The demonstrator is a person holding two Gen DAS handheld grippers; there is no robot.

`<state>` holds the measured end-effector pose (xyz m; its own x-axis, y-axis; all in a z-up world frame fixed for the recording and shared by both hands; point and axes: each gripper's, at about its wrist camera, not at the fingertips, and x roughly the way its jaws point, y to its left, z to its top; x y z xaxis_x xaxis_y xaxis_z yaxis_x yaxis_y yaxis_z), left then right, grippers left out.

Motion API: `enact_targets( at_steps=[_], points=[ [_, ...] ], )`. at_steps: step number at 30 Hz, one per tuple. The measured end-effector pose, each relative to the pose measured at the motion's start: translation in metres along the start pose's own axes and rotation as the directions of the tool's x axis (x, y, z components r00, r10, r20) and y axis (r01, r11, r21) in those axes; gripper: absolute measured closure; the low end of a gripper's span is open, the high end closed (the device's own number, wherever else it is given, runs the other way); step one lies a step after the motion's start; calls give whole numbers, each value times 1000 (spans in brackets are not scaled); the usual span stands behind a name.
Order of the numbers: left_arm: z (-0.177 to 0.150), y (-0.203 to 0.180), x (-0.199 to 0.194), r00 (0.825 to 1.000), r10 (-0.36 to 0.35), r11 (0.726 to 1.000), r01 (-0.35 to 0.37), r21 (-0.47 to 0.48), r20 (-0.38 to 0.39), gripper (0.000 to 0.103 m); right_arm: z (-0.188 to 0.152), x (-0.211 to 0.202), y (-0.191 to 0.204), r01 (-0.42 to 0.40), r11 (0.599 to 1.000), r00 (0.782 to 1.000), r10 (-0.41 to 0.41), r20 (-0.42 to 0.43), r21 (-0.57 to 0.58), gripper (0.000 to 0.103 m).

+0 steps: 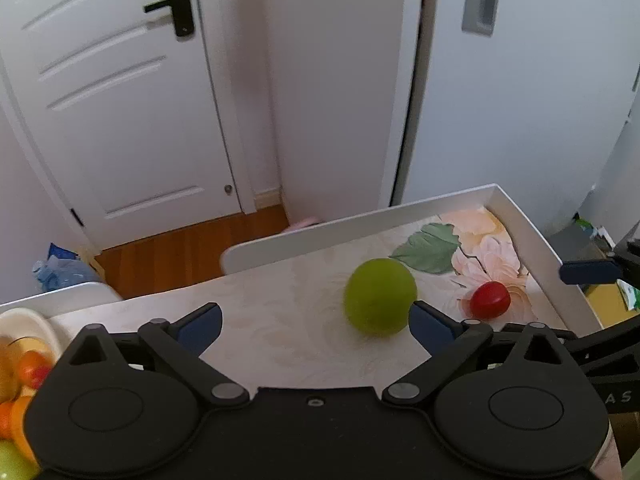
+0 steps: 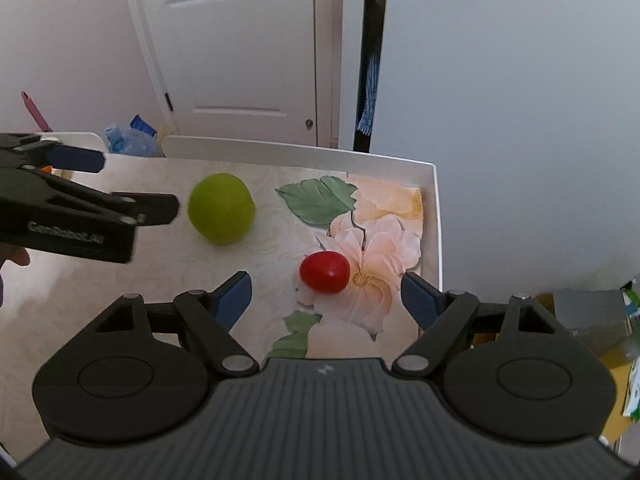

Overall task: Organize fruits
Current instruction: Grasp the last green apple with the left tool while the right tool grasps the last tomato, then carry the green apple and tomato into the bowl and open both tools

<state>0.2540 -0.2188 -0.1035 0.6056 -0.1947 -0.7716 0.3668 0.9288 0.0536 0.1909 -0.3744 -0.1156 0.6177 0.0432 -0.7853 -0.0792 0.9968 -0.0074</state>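
Lying apart: green fruit (image 1: 380, 297) beside left tongs (image 1: 316, 322) | red fruit (image 2: 325, 272) before right tongs (image 2: 326, 298)

A home, most likely a hallway corner — a white panelled door (image 1: 120, 100) with a black lever handle (image 1: 178, 0) stands at the far left above a wooden floor (image 1: 192, 248). The near table (image 1: 280, 320) wears a floral cloth, and a bowl (image 1: 24, 324) of fruit — blurred here — sits at its left edge.
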Motion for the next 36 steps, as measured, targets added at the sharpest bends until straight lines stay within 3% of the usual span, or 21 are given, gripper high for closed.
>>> enact_targets(
  at_steps=[3, 5, 8, 15, 17, 18, 23, 25, 36],
  points=[
    [3, -8, 17, 1000, -10, 1000, 11, 24, -16, 7, 2, 13, -2, -5, 1000, 1000, 5, -7, -20, 9],
    [4, -12, 26, 999, -22, 999, 23, 36, -30, 10, 3, 21, -3, -16, 999, 1000, 16, -20, -30, 19],
    [6, -17, 37, 998, -39, 998, 41, 41, -43, 12, 4, 31, -3, -36, 999, 999, 35, -37, -34, 24],
    [7, -25, 50, 996, -57, 997, 61, 54, -70, 29, 3, 41, -5, -57, 998, 997, 55, -54, -35, 30],
    [6, -26, 52, 995, -74, 995, 78, 55, -72, 36, 2, 41, -6, -58, 998, 997, 57, -54, -35, 31],
    [6, -26, 52, 993, -90, 994, 94, 51, -70, 45, 3, 42, -6, -59, 998, 997, 57, -54, -34, 32],
    [6, -32, 50, 995, -80, 994, 85, 74, -66, 46, 3, 43, -8, -63, 997, 997, 61, -56, -35, 40],
    [4, -32, 49, 995, -81, 993, 86, 78, -66, 46, 3, 44, -8, -66, 997, 996, 64, -58, -35, 48],
    [1, -29, 45, 996, -55, 995, 60, 80, -66, 46, 3, 40, -5, -70, 996, 997, 68, -44, -48, 53]
  ],
)
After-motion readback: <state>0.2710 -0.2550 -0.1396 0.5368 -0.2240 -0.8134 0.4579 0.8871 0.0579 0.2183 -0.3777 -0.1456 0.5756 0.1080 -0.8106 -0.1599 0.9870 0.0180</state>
